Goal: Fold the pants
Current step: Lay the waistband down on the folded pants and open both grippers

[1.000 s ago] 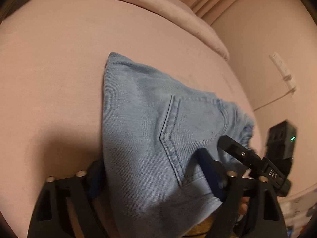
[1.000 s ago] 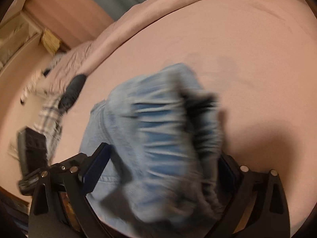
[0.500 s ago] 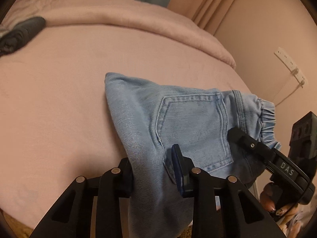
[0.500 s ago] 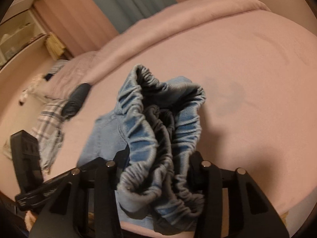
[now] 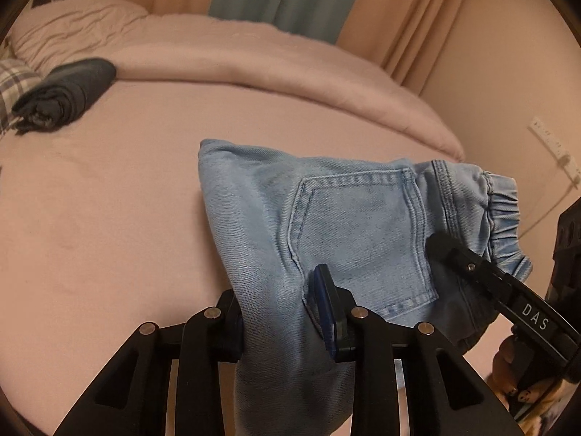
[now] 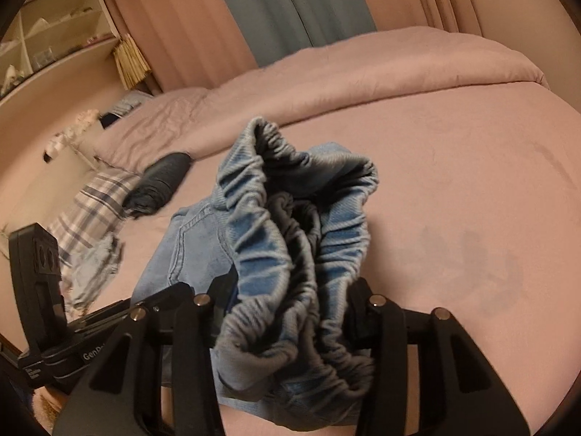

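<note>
Left wrist: pants [image 5: 348, 225] pinched between tongs [image 5: 287, 312]

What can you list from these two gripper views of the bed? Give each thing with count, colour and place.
jeans: one, light blue, near bed edge, held at both ends
bed cover: one, pink, under everything
rolled garment: one, dark grey, far left on bed
checked cloth: one, white and grey, left bed edge
curtains: teal between peach, behind bed
shelves: cream, far left
left gripper: black, shut on jeans near pocket
right gripper: black, shut on elastic waistband
</note>
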The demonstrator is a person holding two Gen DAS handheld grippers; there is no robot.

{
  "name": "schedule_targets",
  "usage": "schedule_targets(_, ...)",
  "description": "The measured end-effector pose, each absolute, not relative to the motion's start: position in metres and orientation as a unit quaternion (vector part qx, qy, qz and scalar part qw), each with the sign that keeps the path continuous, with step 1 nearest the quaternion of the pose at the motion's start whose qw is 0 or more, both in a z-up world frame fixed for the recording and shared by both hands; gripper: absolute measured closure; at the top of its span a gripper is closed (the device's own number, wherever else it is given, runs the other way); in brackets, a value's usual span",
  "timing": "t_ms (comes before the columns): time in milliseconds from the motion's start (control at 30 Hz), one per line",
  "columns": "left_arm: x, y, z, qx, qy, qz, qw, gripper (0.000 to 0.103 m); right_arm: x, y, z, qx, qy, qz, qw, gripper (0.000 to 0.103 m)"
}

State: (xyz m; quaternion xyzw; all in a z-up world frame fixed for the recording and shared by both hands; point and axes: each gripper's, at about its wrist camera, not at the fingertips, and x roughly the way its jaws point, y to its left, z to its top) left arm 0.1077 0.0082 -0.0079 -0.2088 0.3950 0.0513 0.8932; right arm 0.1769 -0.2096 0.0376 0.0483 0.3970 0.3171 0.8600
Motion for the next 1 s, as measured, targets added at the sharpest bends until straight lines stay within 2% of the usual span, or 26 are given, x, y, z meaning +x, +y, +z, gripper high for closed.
schedule_targets(167, 0.111, 0.016, -0.045, -0.213, 0.427, 0.071, 0.876, 0.073, 0.192, -0.204, 0.001, 0.024, 0.442, 0.295, 0.847, 0.058)
schedule_targets(267, 0.109, 0.016, -0.048, -0.214, 0.419, 0.068, 0.880, 0.073, 0.197, -0.202, -0.015, -0.011, 0.449, 0.275, 0.850, 0.051)
schedule_targets(467, 0.110, 0.011, -0.053, -0.212, 0.421, 0.078, 0.879, 0.072, 0.208, -0.209, -0.027, -0.002, 0.470, 0.261, 0.843, 0.042)
schedule_targets(733, 0.102, 0.014, -0.058, -0.242, 0.419, 0.086, 0.871, 0.064, 0.202, -0.203, -0.031, 0.003, 0.478, 0.238, 0.846, 0.034)
schedule_targets(933, 0.074, 0.006, -0.045, -0.237, 0.419, 0.104, 0.870, 0.063, 0.181, -0.211, -0.021, -0.045, 0.475, 0.206, 0.854, 0.026)
schedule_targets(1000, 0.062, 0.000, -0.039, -0.227, 0.420, 0.111, 0.872, 0.059, 0.174, -0.217, -0.016, -0.055, 0.471, 0.200, 0.857, 0.024)
